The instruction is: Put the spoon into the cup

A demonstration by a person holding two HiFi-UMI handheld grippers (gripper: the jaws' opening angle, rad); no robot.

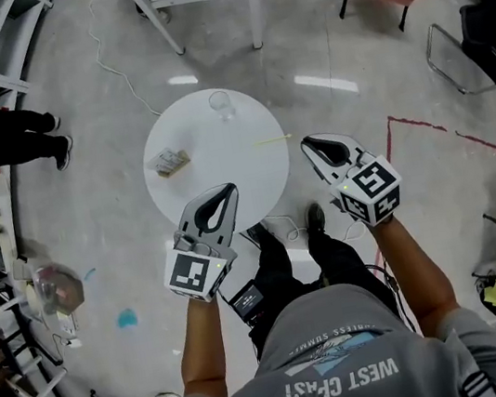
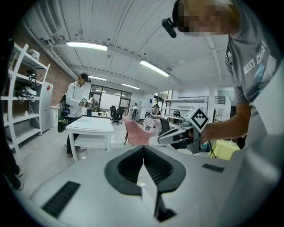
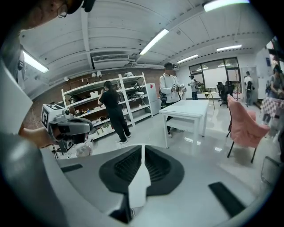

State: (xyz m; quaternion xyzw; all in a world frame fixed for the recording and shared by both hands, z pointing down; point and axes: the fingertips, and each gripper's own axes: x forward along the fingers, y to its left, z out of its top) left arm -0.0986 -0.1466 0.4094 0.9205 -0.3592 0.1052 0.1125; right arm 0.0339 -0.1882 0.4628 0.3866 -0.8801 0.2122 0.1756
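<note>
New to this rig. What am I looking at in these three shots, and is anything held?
No robot: a person holds a two-jaw gripper in each hand. The head view looks down from a camera on their head: left gripper, right gripper, near a round white table. On it are a clear cup, a thin pale spoon and a small item too small to identify. The other two pictures come from cameras riding each gripper, looking along its jaws. Both pairs of jaws are together, holding nothing.
</note>
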